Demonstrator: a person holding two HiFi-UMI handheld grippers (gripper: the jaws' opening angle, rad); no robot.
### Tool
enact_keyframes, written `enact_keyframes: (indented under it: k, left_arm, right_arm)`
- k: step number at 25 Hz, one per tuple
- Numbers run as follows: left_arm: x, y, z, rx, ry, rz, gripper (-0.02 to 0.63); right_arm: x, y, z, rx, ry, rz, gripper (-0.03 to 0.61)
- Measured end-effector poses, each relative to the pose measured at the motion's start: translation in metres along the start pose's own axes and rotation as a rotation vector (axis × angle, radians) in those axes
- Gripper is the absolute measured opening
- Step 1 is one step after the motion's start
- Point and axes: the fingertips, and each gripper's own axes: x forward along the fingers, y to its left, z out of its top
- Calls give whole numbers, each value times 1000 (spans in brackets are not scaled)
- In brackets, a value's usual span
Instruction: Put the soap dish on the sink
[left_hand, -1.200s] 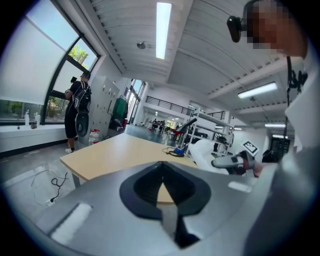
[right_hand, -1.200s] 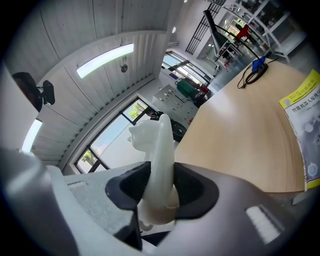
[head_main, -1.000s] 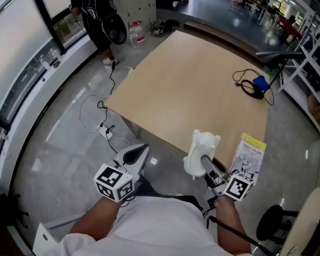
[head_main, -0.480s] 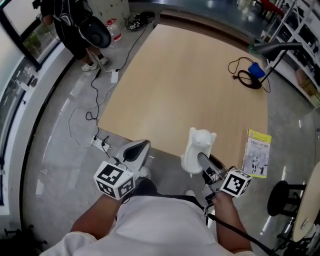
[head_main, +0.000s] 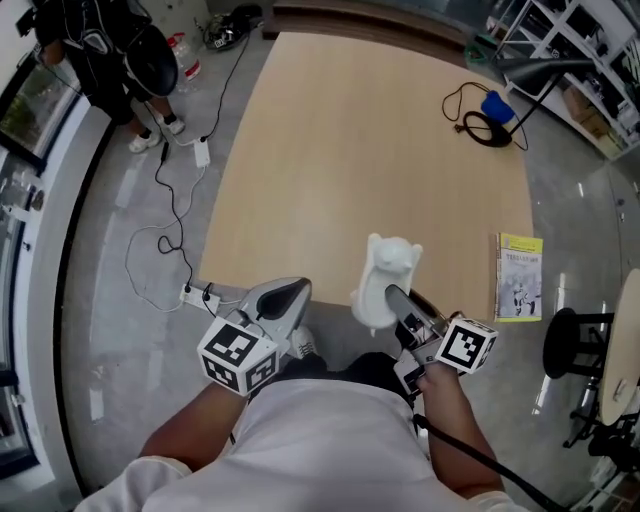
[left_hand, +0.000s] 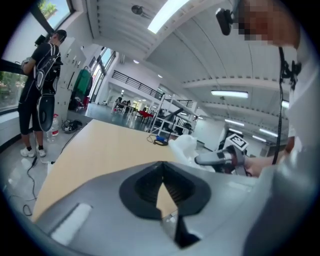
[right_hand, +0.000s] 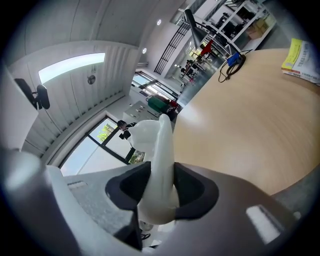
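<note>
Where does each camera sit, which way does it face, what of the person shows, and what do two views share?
Head view: on the head, facing steeply down at the table; shows forearms, left gripper, right gripper.
Left gripper view: on that gripper, facing across the table over shut jaws; shows shirt, right hand.
Right gripper view: on that gripper, facing across the table past the clamped soap dish; no body part shows.
Shared: head and right gripper views both show the booklet.

Print on yellow booklet (head_main: 519, 278): illegible.
</note>
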Motion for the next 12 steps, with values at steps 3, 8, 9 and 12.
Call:
enact_keyframes:
  k: [3,8,9,12]
  left_arm:
    - [3,4,1,-12,18,-24,6]
    - [14,23,-2,-20,41,1,6]
    - [17,28,-4,-27,44,14,6]
    - [24,38,-13,-46,63,40,6]
  right_arm:
    - [10,5,-2,32,0,-7,146]
    - [31,-3,-4,46,32,-27,146]
    - [35,-8,-6,54,41,-36,146]
    - [51,-29,-12,85,75,-69,146]
